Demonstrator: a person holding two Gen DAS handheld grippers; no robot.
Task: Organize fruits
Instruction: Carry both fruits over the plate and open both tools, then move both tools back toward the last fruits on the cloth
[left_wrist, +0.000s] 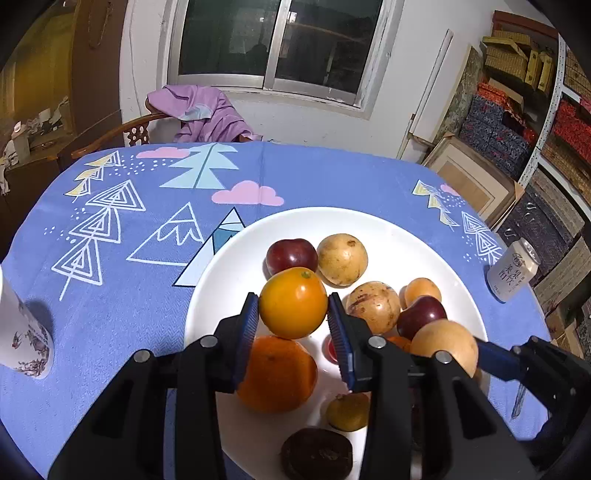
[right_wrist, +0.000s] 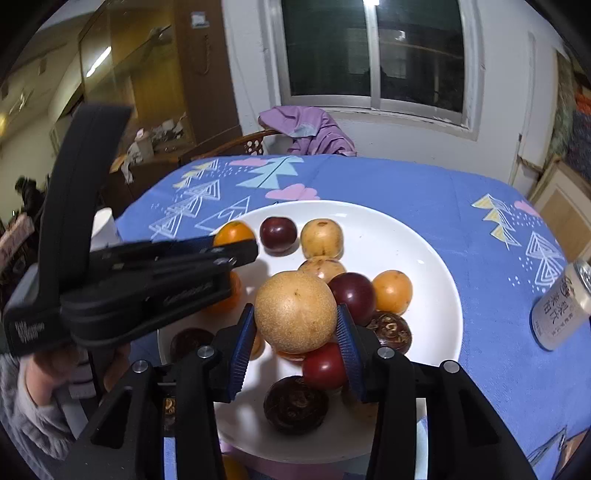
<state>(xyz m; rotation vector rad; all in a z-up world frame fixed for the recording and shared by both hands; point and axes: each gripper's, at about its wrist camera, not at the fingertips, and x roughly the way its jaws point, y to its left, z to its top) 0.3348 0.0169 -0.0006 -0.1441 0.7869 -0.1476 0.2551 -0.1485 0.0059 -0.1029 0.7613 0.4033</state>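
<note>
The orange (left_wrist: 293, 302) sits between the jaws of the left gripper (left_wrist: 291, 325), both pads pressed to its sides, and is held above the white plate (left_wrist: 424, 240), over a larger orange fruit (left_wrist: 277, 373). The pear (right_wrist: 295, 312) is clamped the same way in the right gripper (right_wrist: 295, 332), raised over the plums (right_wrist: 356, 295) and dark round fruits (right_wrist: 295, 404) heaped on the plate. Gripping across the widest part likely keeps each round fruit from slipping. The plate rests on a table under a blue patterned cloth (left_wrist: 332, 177); a can (left_wrist: 511, 267) stands well apart at the right.
</note>
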